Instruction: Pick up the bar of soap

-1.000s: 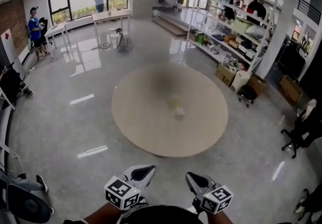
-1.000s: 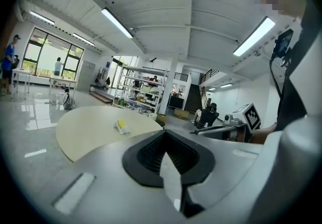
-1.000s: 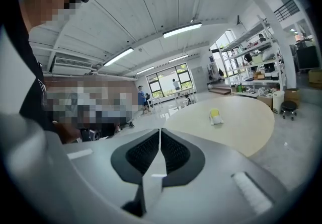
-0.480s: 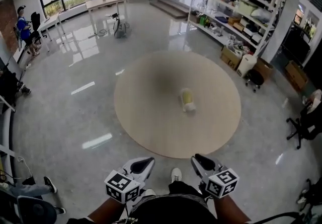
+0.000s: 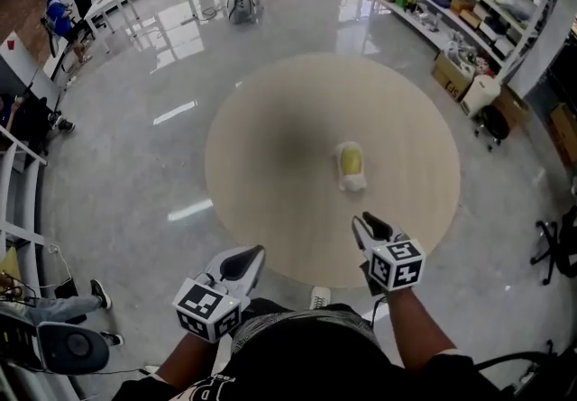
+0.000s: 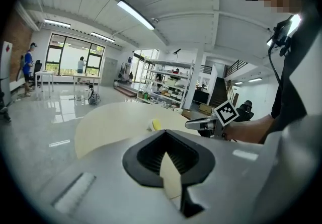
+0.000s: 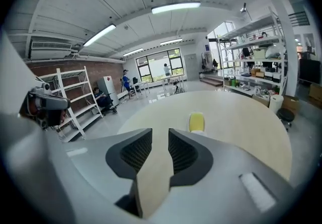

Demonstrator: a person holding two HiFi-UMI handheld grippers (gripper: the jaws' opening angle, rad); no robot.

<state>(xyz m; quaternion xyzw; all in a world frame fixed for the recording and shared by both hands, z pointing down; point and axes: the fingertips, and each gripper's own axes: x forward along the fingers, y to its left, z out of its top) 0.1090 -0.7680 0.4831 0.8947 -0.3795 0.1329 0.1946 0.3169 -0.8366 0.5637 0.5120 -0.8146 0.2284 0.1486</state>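
The yellow-and-white bar of soap point(image 5: 351, 164) lies near the centre of the round beige table point(image 5: 270, 120). The right gripper point(image 5: 370, 228) has its 2 jaws just opening, empty, aimed at it, I think for grasping. The left gripper point(image 5: 251, 255) is clenched, empty.

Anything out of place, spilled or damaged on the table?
Nothing stands out. The bar of soap lies alone and whole on the round table, nothing spilled; a dark patch beside it could be shadow or stain.

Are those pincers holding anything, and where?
Nothing. The bar of soap lies alone on the table; the right gripper, jaws just opening, and the left gripper are empty.
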